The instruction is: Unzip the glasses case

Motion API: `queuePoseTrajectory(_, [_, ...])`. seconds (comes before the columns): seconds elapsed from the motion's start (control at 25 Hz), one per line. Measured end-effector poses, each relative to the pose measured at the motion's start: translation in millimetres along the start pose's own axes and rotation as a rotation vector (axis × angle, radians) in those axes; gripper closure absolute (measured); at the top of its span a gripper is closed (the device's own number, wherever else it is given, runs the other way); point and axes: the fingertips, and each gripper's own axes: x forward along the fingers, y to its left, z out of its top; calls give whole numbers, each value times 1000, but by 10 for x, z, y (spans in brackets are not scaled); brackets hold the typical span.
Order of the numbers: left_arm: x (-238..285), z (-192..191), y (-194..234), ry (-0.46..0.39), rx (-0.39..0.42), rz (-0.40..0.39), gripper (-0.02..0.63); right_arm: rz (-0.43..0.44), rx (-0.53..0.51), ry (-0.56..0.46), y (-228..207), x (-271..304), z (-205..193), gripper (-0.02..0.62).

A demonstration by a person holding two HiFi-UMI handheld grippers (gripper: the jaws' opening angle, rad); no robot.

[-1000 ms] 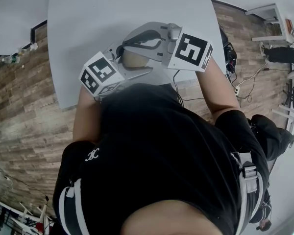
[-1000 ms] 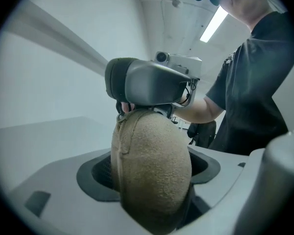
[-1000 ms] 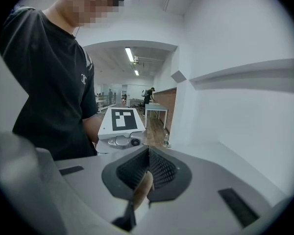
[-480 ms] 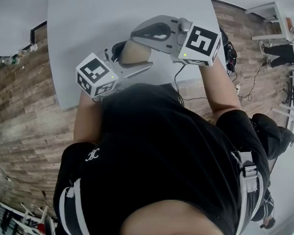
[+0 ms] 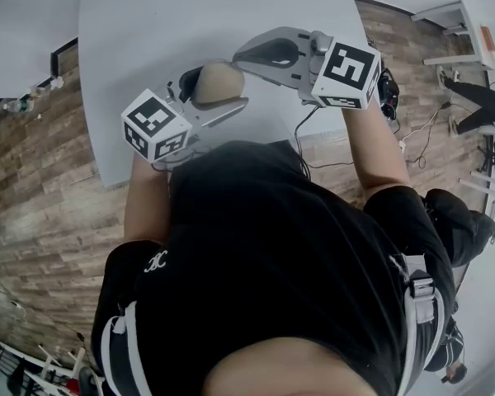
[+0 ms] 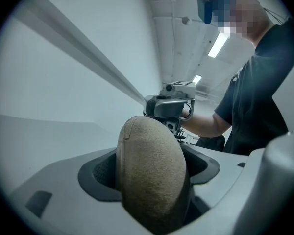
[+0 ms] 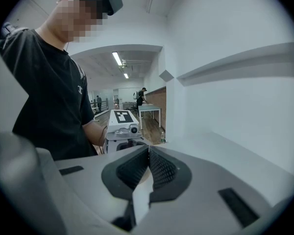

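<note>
A tan, oval glasses case (image 5: 219, 79) is held above the table, near its front edge, and my left gripper (image 5: 210, 91) is shut on it. In the left gripper view the case (image 6: 152, 175) stands on edge between the two pads and fills the gap. My right gripper (image 5: 238, 58) is shut, with its tip at the case's upper right end. In the right gripper view the pads (image 7: 159, 168) of that gripper (image 7: 148, 153) meet. A sliver of tan shows just behind them. I cannot make out a zip pull between them.
The pale grey table (image 5: 190, 15) spreads out beyond both grippers. Wooden floor shows to its left and right. A cable and power strip (image 5: 400, 148) lie on the floor at the right, with white furniture (image 5: 458, 23) further back. My own torso fills the lower half of the head view.
The right gripper has drawn away to the right and slightly up, off the case. The left gripper has shifted left with the case, which now shows more fully.
</note>
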Motion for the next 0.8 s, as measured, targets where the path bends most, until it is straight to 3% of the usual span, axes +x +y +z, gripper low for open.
queuePoseTrajectory(0.2, [-11,39,-22,-35,-37,-34,236,-1,2,-4,18,-26,13,578])
queuePoseTrajectory(0.4, [-130,154,70,-148,-170,-66,236,-5,-3,0,32,-48,11,578])
queuePoseTrajectory(0.8, [-242,220,149,-264,-319,-110,236,-12,-10,31,78,9,-27,577])
